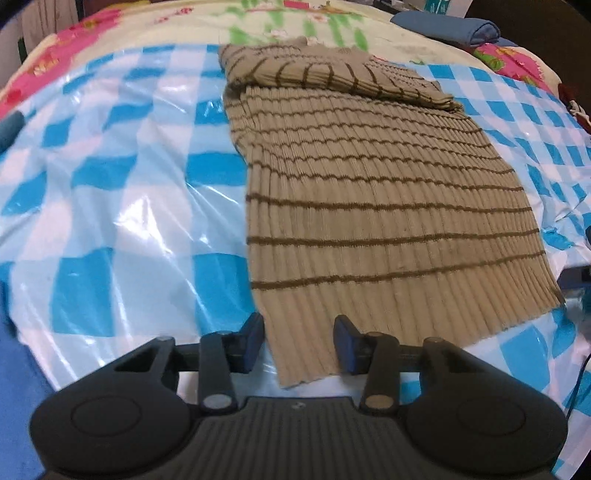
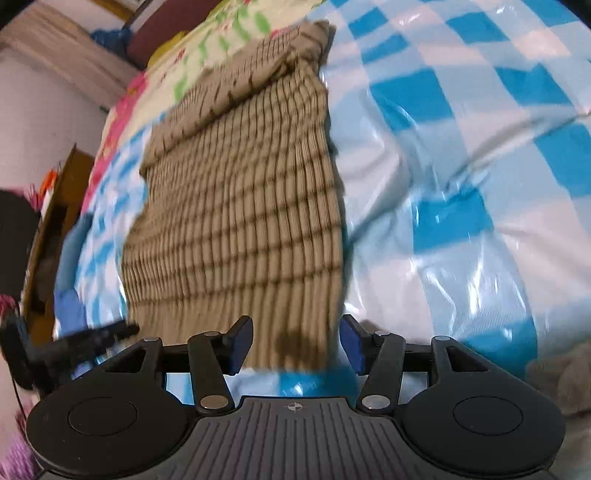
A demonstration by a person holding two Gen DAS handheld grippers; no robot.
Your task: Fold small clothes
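Holding both grippers spread, we are hovering the left gripper (image 1: 299, 341) and right gripper (image 2: 295, 345) over the tan ribbed brown-striped sweater's (image 1: 388, 206) hem, pinching nothing.

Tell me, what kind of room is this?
Probably a bedroom. The striped sweater lies on a blue-checked plastic sheet spread over what looks like a bed with a flowery bedspread, and folded blue clothes sit at the far edge.

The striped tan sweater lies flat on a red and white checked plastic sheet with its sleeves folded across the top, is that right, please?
Not quite: the plastic sheet is blue and white checked, not red and white, as the left wrist view shows. The striped tan sweater does lie flat on it with its sleeves folded across the top.
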